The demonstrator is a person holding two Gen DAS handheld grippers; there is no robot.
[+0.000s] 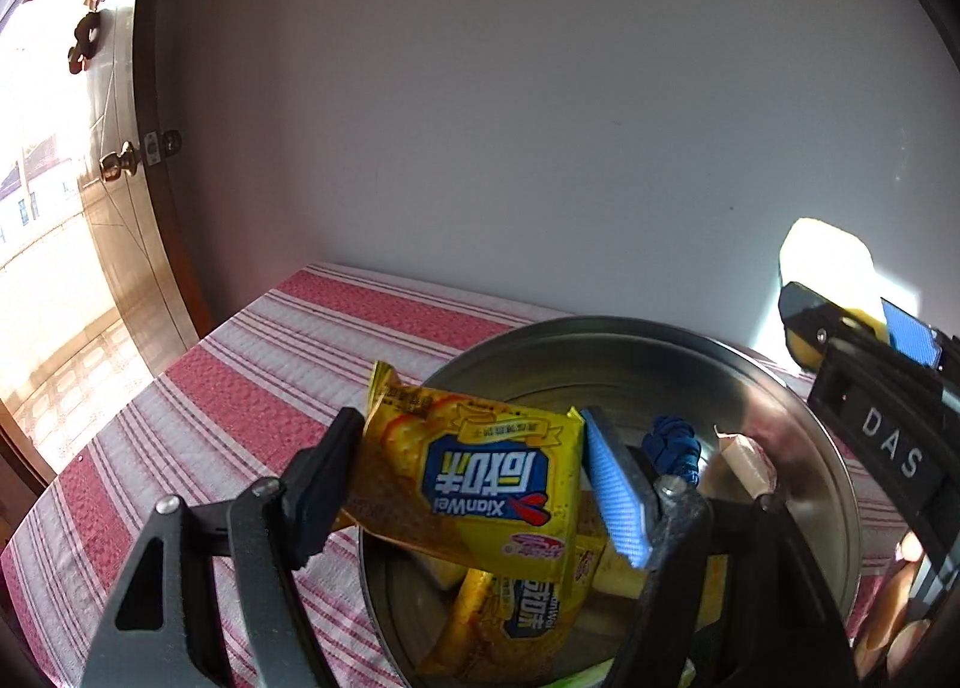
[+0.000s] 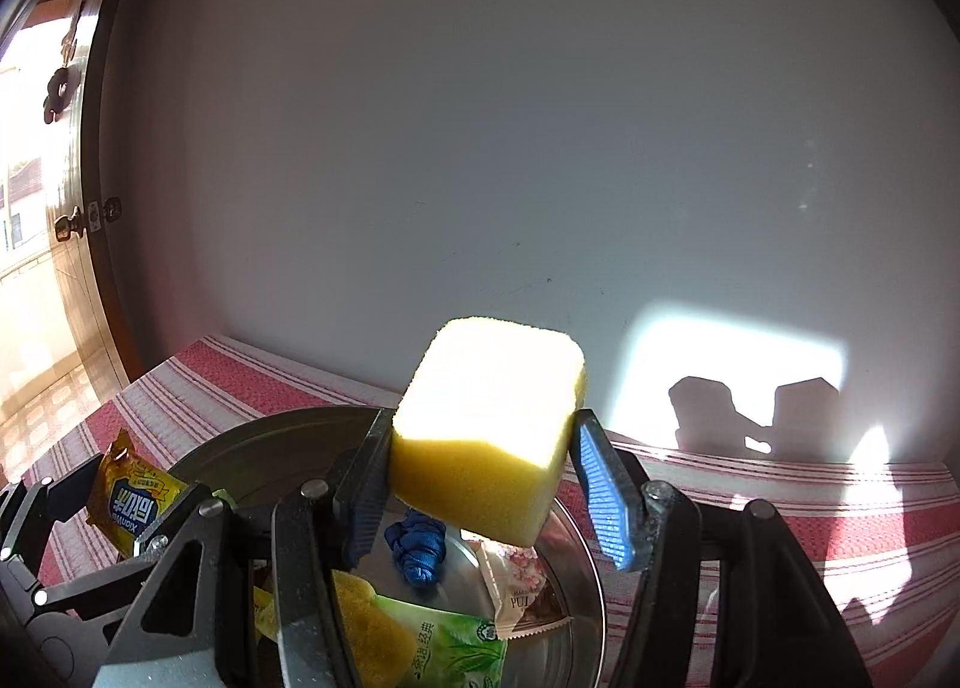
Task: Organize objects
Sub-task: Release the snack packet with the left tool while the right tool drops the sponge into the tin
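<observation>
L gripper (image 1: 474, 478) fingers pinch yellow cracker packet (image 1: 474, 484) over round steel tin (image 1: 600, 340); R gripper (image 2: 480, 484) fingers clamp yellow sponge block (image 2: 486, 430). Only R view shows green wrapper (image 2: 456, 652) in tin, window-light patch on wall.

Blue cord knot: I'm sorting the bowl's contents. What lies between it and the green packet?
Bare metal bowl floor lies between blue cord knot and green packet in the right wrist view.

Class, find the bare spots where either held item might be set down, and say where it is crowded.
Free: striped cloth between metal tray and door; cloth right of the tray, by the wall. Crowded: tray's near half, packets and blue cord.
</observation>
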